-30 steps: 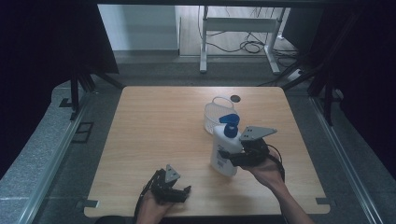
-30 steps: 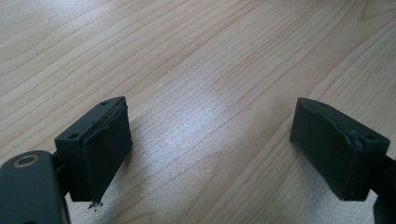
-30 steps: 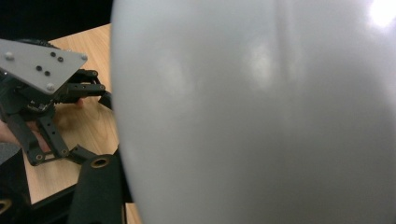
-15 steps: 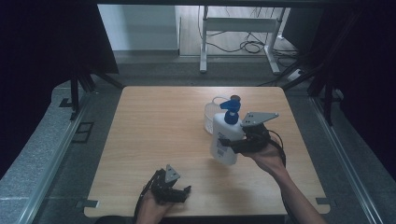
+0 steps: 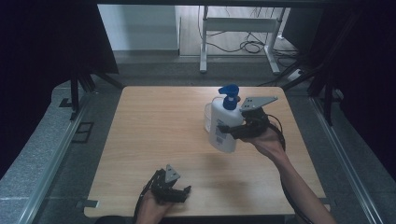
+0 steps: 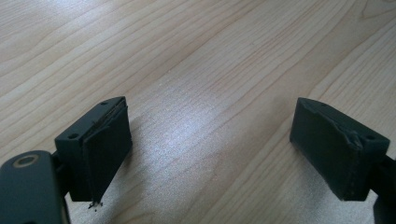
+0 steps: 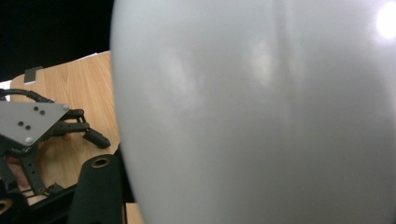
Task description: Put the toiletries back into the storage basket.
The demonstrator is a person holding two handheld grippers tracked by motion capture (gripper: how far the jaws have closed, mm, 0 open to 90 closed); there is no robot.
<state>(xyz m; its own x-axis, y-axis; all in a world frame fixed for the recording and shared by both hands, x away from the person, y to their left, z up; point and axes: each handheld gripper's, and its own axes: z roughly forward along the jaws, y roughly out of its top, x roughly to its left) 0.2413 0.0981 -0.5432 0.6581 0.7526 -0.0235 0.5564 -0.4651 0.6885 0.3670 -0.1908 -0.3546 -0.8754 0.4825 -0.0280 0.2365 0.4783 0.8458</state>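
A white pump bottle (image 5: pixel 222 128) with a blue pump head (image 5: pixel 229 95) hangs upright above the right half of the wooden table (image 5: pixel 154 135). My right gripper (image 5: pixel 229 131) is shut on its body from the right side. In the right gripper view the bottle's white wall (image 7: pixel 261 116) sits right against the camera. My left gripper (image 5: pixel 179 192) rests low near the table's front edge. Its jaws stand wide apart in the left gripper view (image 6: pixel 210 149), with only bare wood between them. The right gripper view also catches the left gripper (image 7: pixel 88 131) farther off at its left.
A clear container (image 5: pixel 208 116) stands on the table just behind the bottle, partly hidden by it. Dark curtains flank the table. A metal stand (image 5: pixel 238 37) and cables lie on the floor beyond the far edge.
The right gripper has carried the bottle up and toward the far side of the table, in front of the clear container. The left gripper has stayed where it was.
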